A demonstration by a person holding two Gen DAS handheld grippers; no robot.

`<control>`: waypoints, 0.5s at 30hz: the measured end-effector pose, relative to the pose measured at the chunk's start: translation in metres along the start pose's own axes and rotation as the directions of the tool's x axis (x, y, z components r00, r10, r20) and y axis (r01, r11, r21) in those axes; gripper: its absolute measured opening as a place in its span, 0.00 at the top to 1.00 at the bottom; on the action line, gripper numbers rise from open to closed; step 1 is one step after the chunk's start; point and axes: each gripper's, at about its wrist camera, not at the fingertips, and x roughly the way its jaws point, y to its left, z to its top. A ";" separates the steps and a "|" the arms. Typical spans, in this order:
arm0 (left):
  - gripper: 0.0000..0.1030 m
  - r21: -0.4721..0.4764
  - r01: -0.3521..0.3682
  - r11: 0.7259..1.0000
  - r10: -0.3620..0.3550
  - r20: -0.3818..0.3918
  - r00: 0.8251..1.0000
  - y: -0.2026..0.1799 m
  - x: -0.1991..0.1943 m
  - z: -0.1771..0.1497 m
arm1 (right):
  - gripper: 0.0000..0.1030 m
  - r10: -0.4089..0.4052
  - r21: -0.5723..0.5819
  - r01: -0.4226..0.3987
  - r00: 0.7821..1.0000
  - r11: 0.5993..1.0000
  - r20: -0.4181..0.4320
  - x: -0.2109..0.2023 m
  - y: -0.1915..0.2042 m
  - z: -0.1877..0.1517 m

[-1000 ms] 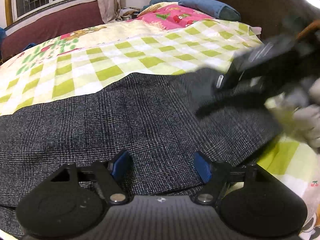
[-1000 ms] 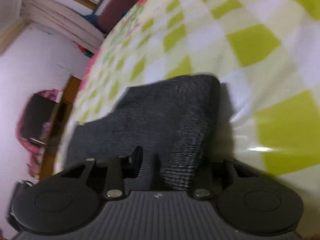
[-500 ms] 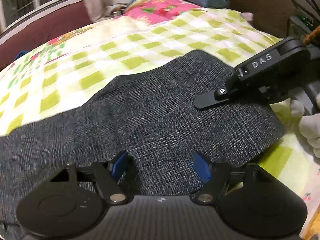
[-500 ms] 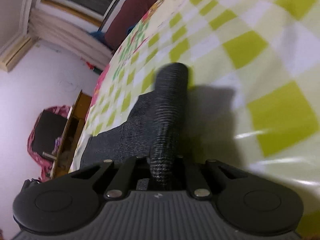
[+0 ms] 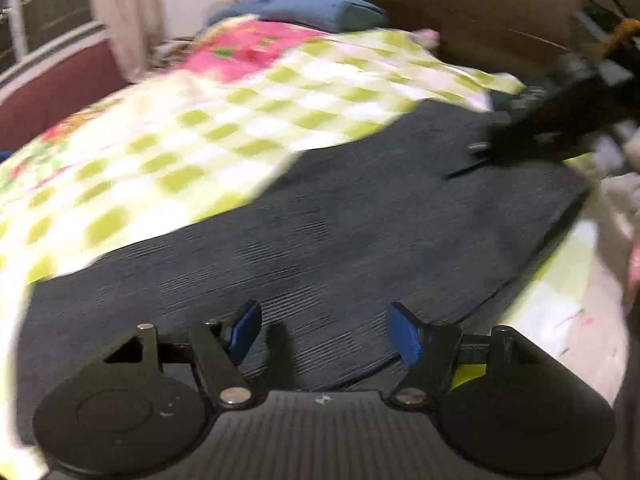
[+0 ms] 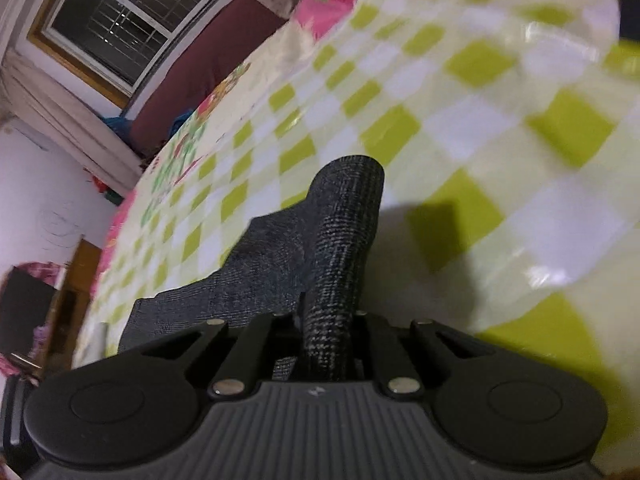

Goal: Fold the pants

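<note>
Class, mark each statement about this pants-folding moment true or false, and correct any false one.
1. The right gripper is shut on the pants. True.
2. The left gripper is shut on the pants. False: its blue fingers stand apart, with nothing between them.
3. The bedspread is plain blue. False: it is green-and-white checked.
4. A blue pillow lies at the far end of the bed. True.

Indoor artificial light, moderate brightness. Left wrist view: heavy motion blur throughout. Right wrist view: sharper near centre; glare on glossy green-checked bedsheet (image 6: 480, 128); fisheye edges curved.
</note>
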 end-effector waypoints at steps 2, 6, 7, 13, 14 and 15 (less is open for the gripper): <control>0.20 -0.067 -0.069 0.995 0.070 0.014 0.997 0.030 -0.014 -0.009 | 0.92 -0.037 -0.062 0.037 0.999 0.997 0.009 -0.006 0.019 0.003; 0.19 -0.132 -0.148 0.980 0.138 -0.078 0.987 0.066 -0.005 -0.030 | 0.92 -0.070 -0.174 0.070 0.998 0.982 0.006 -0.002 0.066 0.007; 0.19 -0.157 -0.135 0.978 0.125 -0.068 0.990 0.071 -0.003 -0.037 | 0.92 -0.072 -0.195 0.072 0.997 0.978 0.005 -0.001 0.078 0.007; 0.19 -0.163 -0.141 0.976 0.143 -0.001 0.990 0.074 -0.028 -0.041 | 0.92 -0.110 -0.353 0.088 0.993 0.932 -0.041 0.028 0.161 -0.004; 0.19 -0.176 -0.147 0.973 0.149 0.002 0.989 0.079 -0.032 -0.043 | 0.92 -0.115 -0.375 0.090 0.992 0.923 -0.046 0.036 0.176 -0.009; 0.19 -0.200 -0.152 0.968 0.154 -0.002 0.988 0.086 -0.036 -0.045 | 0.92 -0.120 -0.393 0.091 0.991 0.915 -0.050 0.044 0.186 -0.013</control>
